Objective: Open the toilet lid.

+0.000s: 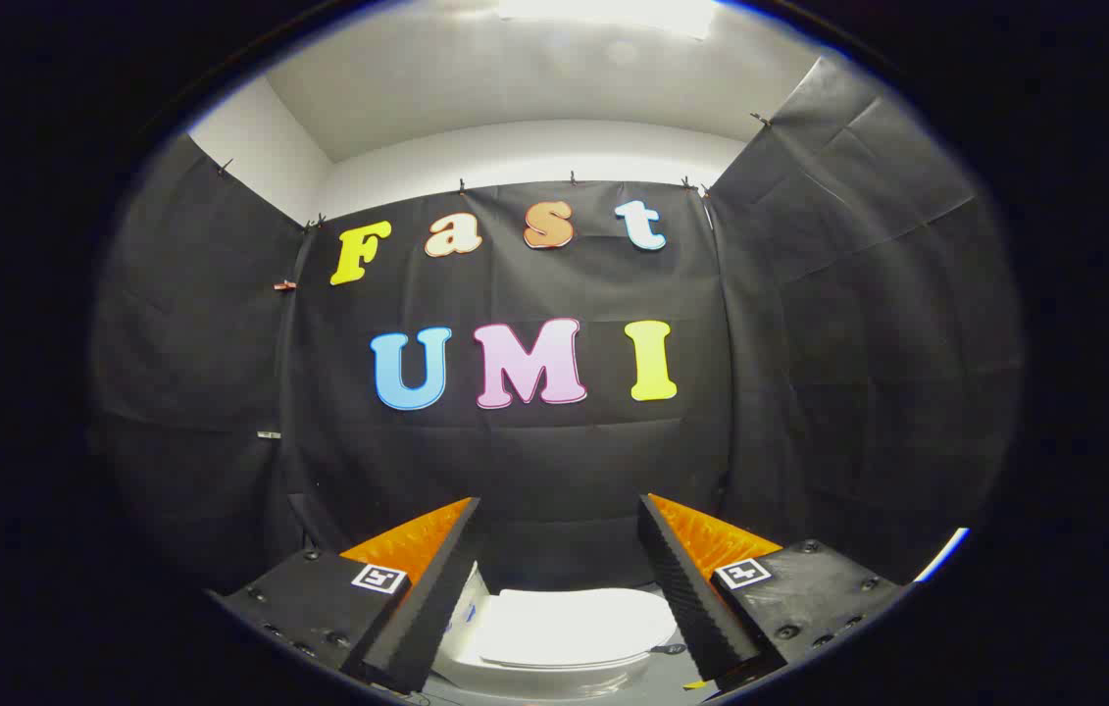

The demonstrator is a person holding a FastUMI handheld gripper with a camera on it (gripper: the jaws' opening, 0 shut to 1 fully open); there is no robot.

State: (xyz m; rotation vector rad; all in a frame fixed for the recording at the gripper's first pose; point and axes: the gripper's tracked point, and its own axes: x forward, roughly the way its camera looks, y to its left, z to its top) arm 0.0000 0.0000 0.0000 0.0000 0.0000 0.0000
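Observation:
A white toilet [569, 637] stands low between my two fingers, well below and ahead of them. Its lid [579, 623] lies flat and closed over the bowl. My gripper [559, 520] hangs in the air above it, open wide, with nothing between the black ribbed pads [681, 588]. The orange backs of the fingers [407, 539] face outward. Neither finger touches the toilet.
Black cloth walls close the booth on three sides, beyond the toilet and to both flanks. A white ceiling with a bright lamp [608, 15] is overhead. Grey floor [672, 672] shows beside the bowl.

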